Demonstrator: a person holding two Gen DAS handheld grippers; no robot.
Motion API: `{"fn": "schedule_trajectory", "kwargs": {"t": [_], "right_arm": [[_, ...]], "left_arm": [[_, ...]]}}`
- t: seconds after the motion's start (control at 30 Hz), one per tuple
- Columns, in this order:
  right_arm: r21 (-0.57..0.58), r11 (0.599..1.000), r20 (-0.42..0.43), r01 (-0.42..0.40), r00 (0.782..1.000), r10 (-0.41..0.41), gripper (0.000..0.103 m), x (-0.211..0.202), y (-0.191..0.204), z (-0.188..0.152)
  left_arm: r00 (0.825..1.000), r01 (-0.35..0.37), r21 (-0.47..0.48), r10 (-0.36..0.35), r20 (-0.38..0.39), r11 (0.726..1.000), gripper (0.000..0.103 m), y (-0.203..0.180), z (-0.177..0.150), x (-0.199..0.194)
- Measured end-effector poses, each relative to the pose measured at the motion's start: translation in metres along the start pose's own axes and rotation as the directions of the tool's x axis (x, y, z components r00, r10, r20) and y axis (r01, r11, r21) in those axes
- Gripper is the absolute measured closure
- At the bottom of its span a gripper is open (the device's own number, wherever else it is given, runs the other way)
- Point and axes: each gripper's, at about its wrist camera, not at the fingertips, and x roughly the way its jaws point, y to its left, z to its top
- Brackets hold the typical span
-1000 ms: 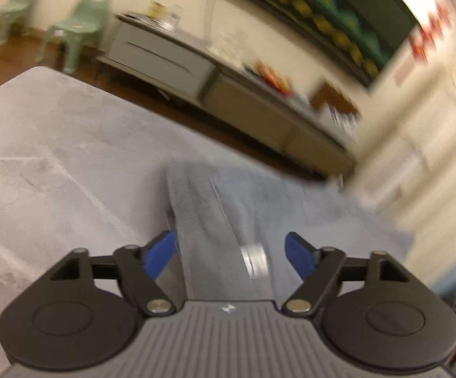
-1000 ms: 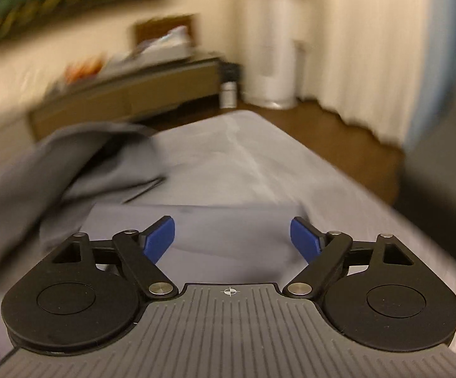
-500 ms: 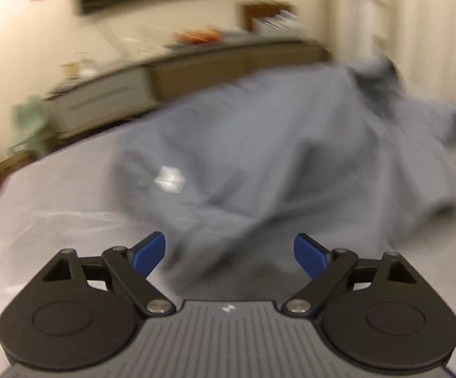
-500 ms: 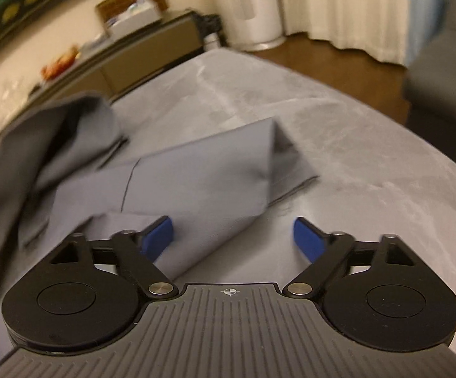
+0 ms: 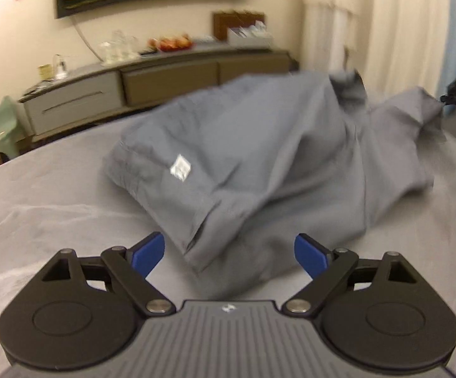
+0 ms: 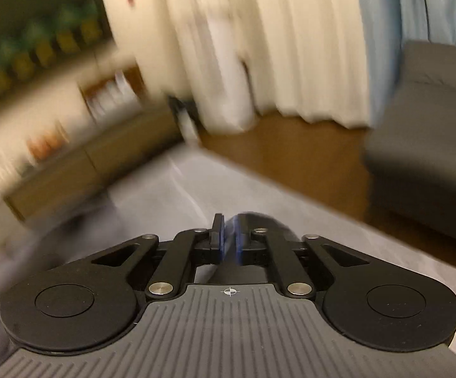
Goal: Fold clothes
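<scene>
Left gripper (image 5: pixel 229 252) is hovering low over the table (image 5: pixel 54 214) with its blue pads wide apart, gripping nothing; the near hem of the grey garment (image 5: pixel 259 157) is lying between and just ahead of the fingers, not pinched. Right gripper (image 6: pixel 228 239) is showing its pads pressed nearly together, with only a thin sliver between them. From the left wrist view, the right gripper is sitting at the far right edge, right at a raised corner of the garment, so it is probably clamping cloth there, but the right wrist view is too blurred to show fabric in the pads, so I cannot tell for sure.

Garment is sitting as a loose, puffed mound across the middle of the table, far side bunching up, right corner lifting toward the right gripper, a small white tag (image 5: pixel 180 168) showing on the upper left part. No clean fold line is showing anywhere; edges are rumpled and overlapping.

Progress judgement: folding is looking early. Cloth is not spread flat, no neat layer is stacked. Still left, as I read it: flattening or straightening the piece, getting the left gripper onto the near hem, then making the actual folds. Sideboard (image 5: pixel 152 78) and curtains (image 6: pixel 275 47) are sitting behind, not involved. Motion blur in the right view is hiding detail.
</scene>
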Motion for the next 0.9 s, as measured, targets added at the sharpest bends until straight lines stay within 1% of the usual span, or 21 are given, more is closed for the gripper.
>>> {"fn": "schedule_trajectory", "kwargs": {"t": [0.03, 0.07, 0.1, 0.17, 0.23, 0.27, 0.33, 0.4, 0.43, 0.5, 0.53, 0.57, 0.6, 0.63, 0.67, 0.73, 0.77, 0.8, 0.83, 0.87, 0.9], "right_arm": [[-0.044, 0.999, -0.064, 0.021, 0.998, -0.024, 0.079, 0.009, 0.001, -0.008], [-0.084, 0.996, -0.078, 0.021, 0.997, -0.027, 0.078, 0.007, 0.005, -0.011], [-0.124, 0.992, -0.046, 0.005, 0.999, -0.011, 0.077, -0.006, 0.013, -0.012], [-0.201, 0.978, 0.041, -0.046, 0.998, 0.055, 0.042, -0.041, 0.033, -0.016], [-0.309, 0.933, 0.112, -0.186, 0.967, 0.229, 0.033, -0.084, 0.061, -0.034], [-0.378, 0.883, 0.093, -0.279, 0.937, 0.336, 0.026, -0.098, 0.077, -0.049], [-0.521, 0.73, -0.049, -0.443, 0.869, 0.492, 0.014, -0.116, 0.107, -0.085], [-0.618, 0.526, -0.213, -0.584, 0.769, 0.603, 0.012, -0.134, 0.138, -0.122], [-0.649, 0.426, -0.288, -0.63, 0.722, 0.629, 0.011, -0.141, 0.152, -0.139], [-0.716, 0.382, -0.313, -0.584, 0.758, 0.572, 0.009, -0.136, 0.166, -0.16], [-0.748, 0.357, -0.323, -0.56, 0.776, 0.542, 0.009, -0.134, 0.172, -0.171], [-0.777, 0.33, -0.331, -0.536, 0.794, 0.511, 0.014, -0.131, 0.179, -0.182], [-0.804, 0.301, -0.337, -0.512, 0.811, 0.479, 0.024, -0.129, 0.186, -0.192], [-0.821, 0.278, -0.349, -0.499, 0.823, 0.448, 0.063, -0.125, 0.192, -0.201], [-0.79, 0.293, -0.394, -0.539, 0.812, 0.431, 0.087, -0.12, 0.193, -0.199], [-0.705, 0.346, -0.431, -0.619, 0.762, 0.484, 0.097, -0.133, 0.19, -0.181], [-0.647, 0.369, -0.447, -0.667, 0.724, 0.525, 0.1, -0.14, 0.187, -0.17], [-0.527, 0.375, -0.46, -0.763, 0.627, 0.629, 0.1, -0.152, 0.177, -0.149], [-0.412, 0.337, -0.461, -0.846, 0.513, 0.724, 0.101, -0.161, 0.168, -0.134], [-0.293, 0.282, -0.441, -0.914, 0.391, 0.808, 0.101, -0.171, 0.158, -0.119], [-0.186, 0.219, -0.413, -0.958, 0.279, 0.867, 0.1, -0.178, 0.151, -0.107]], "left_arm": [[1.0, 0.009, 0.011, -0.008, -0.016, 1.0, 0.011, -0.002, -0.001, 0.006], [0.999, 0.016, 0.023, -0.015, -0.032, 1.0, 0.011, -0.004, -0.002, 0.011], [0.999, 0.014, 0.041, -0.012, -0.042, 0.999, 0.011, -0.007, -0.005, 0.017], [0.998, 0.002, 0.083, 0.003, -0.059, 0.997, 0.011, -0.013, -0.009, 0.025], [0.997, -0.004, 0.113, 0.013, -0.079, 0.994, 0.01, -0.017, -0.01, 0.034], [0.996, -0.006, 0.128, 0.017, -0.089, 0.992, 0.01, -0.02, -0.01, 0.038], [0.994, -0.001, 0.141, 0.016, -0.107, 0.99, 0.007, -0.023, -0.012, 0.045], [0.992, -0.007, 0.155, 0.027, -0.125, 0.988, 0.007, -0.028, -0.015, 0.054], [0.991, -0.015, 0.164, 0.037, -0.13, 0.986, 0.005, -0.031, -0.016, 0.058], [0.994, -0.017, 0.144, 0.033, -0.107, 0.989, 0.013, -0.028, -0.016, 0.062], [0.995, -0.007, 0.123, 0.02, -0.098, 0.992, 0.038, -0.025, -0.015, 0.062], [0.996, 0.011, 0.086, -0.002, -0.093, 0.996, 0.066, -0.018, -0.012, 0.06], [0.996, 0.03, 0.043, -0.026, -0.089, 0.999, 0.073, -0.01, -0.009, 0.057], [0.995, 0.051, 0.001, -0.05, -0.083, 0.999, 0.081, -0.002, -0.006, 0.054], [0.996, 0.076, -0.044, -0.077, -0.033, 0.996, 0.084, 0.007, -0.001, 0.04], [0.986, 0.139, -0.132, -0.125, 0.112, 0.981, 0.086, 0.025, 0.01, 0.001], [0.961, 0.196, -0.19, -0.15, 0.23, 0.962, 0.086, 0.038, 0.015, -0.028], [0.926, 0.25, -0.241, -0.159, 0.343, 0.938, 0.086, 0.053, 0.013, -0.055], [0.884, 0.299, -0.282, -0.154, 0.441, 0.912, 0.086, 0.069, 0.009, -0.078], [0.834, 0.351, -0.315, -0.141, 0.533, 0.882, 0.086, 0.085, 0.005, -0.102], [0.814, 0.375, -0.356, -0.12, 0.569, 0.856, 0.086, 0.1, 0.0, -0.11]]}}
